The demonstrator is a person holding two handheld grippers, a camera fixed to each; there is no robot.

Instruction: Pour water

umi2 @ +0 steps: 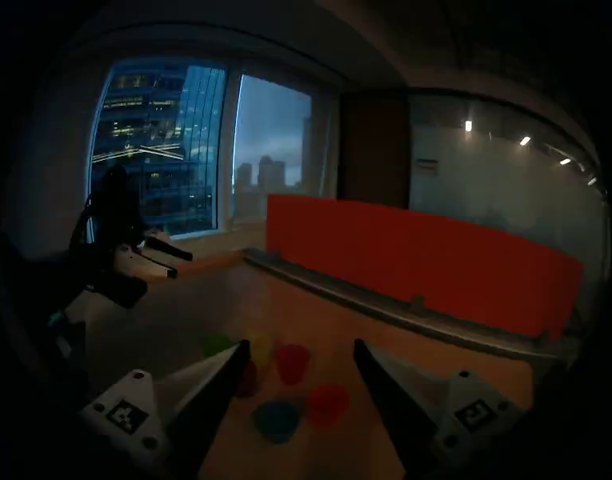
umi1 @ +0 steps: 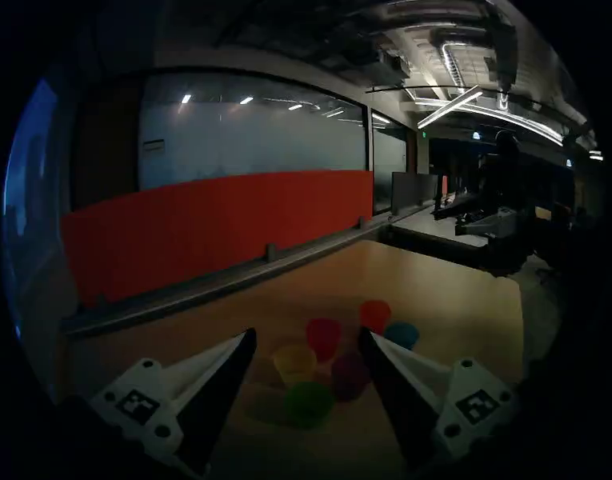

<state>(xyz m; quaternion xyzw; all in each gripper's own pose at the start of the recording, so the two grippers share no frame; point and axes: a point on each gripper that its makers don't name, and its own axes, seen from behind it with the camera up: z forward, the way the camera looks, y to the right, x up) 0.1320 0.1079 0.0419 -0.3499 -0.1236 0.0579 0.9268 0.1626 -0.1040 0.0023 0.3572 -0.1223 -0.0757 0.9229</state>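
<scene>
Left gripper view — coloured cups (umi1: 294, 362) clustered; left hand-held gripper (umi1: 306, 333), right hand-held gripper (umi2: 300, 343) — both spread

We see a dim office: a wooden table (umi1: 442, 292) backed by a red partition (umi1: 226, 224) at nine o'clock, frosted glass (umi1: 250, 136) above it, strip lights (umi1: 450, 108) toward one o'clock. In the right gripper view, windows (umi2: 162, 144) at ten o'clock show dusk towers.

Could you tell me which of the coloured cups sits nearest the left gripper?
The green cup: in the left gripper view it is the foremost of the cluster, low between the fingers of the left gripper, ahead of the yellow cup and purple cup.
</scene>
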